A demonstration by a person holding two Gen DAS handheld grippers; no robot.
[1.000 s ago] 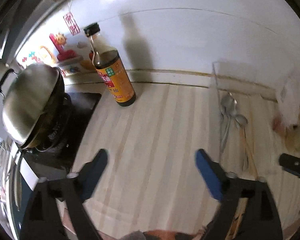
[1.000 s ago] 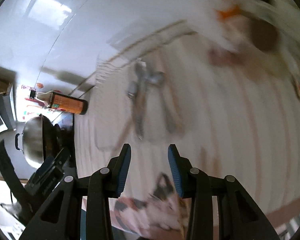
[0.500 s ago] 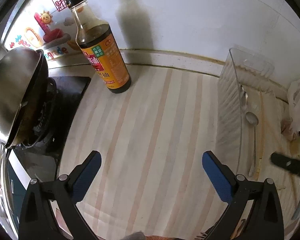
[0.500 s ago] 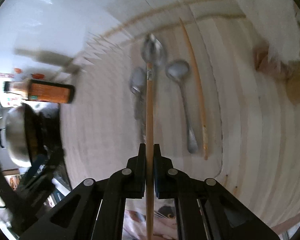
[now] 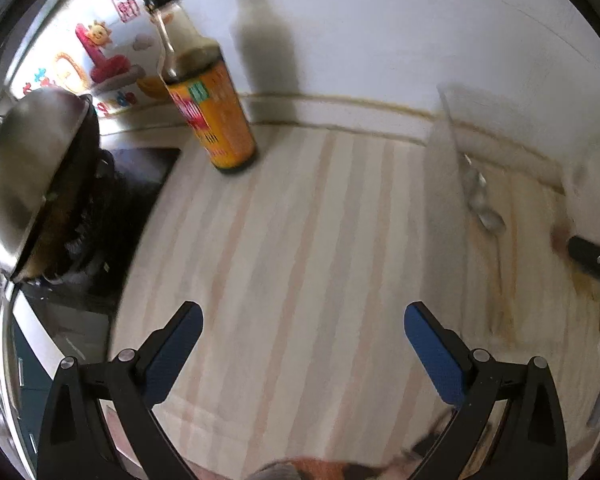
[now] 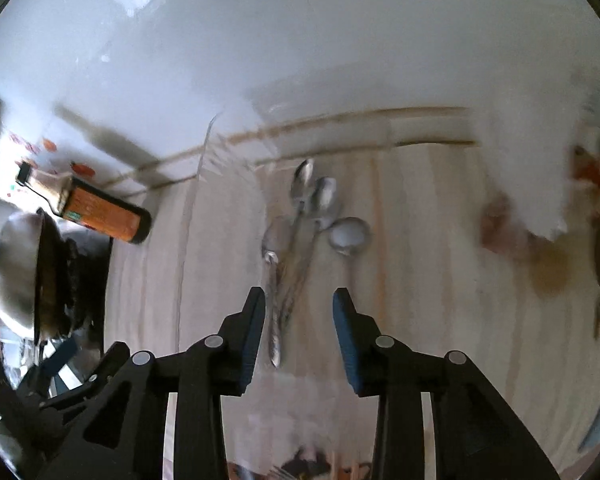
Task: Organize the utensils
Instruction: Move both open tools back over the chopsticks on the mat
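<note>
- right claw (image 6: 299,312) opening, empty, poised just above the spoon handles; chopstick pinched there half a second ago now gone from between the pads.
- left claw (image 5: 302,344) spread wide, gripping nothing, hovering over bare striped bench (image 5: 300,240), lower than before.
- spoons (image 6: 300,232) bunched in the clear tray (image 6: 204,168), bowls toward the wall.
- likely step: dropping utensils into the tray; next calls for fetching another loose piece.
- sauce bottle (image 5: 208,112) and wok (image 5: 32,168) beyond.
</note>
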